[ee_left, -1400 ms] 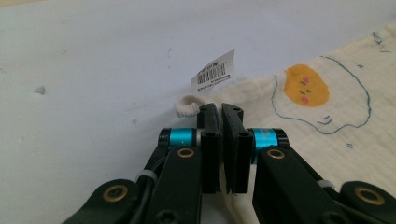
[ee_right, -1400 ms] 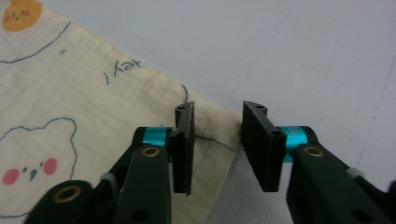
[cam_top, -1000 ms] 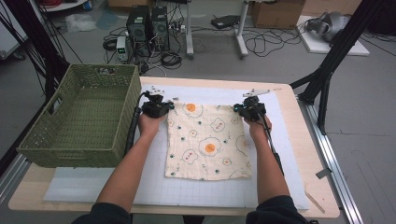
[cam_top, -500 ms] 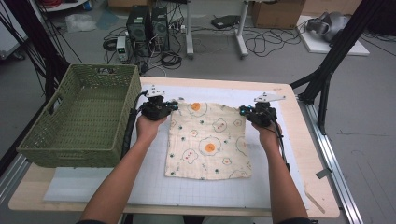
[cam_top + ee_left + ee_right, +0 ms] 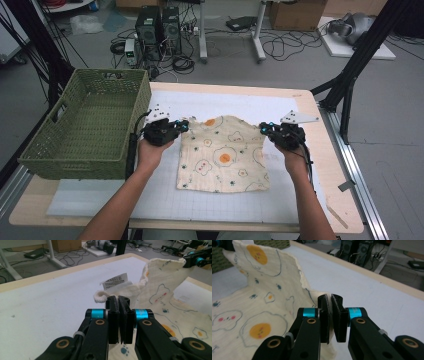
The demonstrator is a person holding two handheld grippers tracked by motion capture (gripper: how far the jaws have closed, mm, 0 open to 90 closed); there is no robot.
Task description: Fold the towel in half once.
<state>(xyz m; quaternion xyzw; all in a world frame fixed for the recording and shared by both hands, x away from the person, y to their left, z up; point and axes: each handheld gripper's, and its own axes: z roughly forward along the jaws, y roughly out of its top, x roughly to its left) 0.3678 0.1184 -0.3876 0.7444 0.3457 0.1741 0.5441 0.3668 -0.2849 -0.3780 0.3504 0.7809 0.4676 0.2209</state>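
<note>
A cream cloth (image 5: 224,155) printed with fried eggs and small animals lies on the white mat, its far edge lifted off the table. My left gripper (image 5: 183,126) is shut on the far left corner of the cloth (image 5: 160,282), beside a white label (image 5: 115,280) and a hanging loop. On the far right corner my right gripper (image 5: 263,129) is shut too, with the cloth (image 5: 259,297) pinched between the pads. The lifted edge sags between both grippers. The near half of the cloth rests flat.
A green woven basket (image 5: 60,150) stands at the left of the table, close to my left hand. The white mat (image 5: 240,102) covers the wooden table (image 5: 345,200). Black stand legs (image 5: 350,85) rise at the right rear.
Both hands have moved toward me and upward, carrying the far cloth corners. The far edge of the cloth has come up off the mat and folded nearer.
</note>
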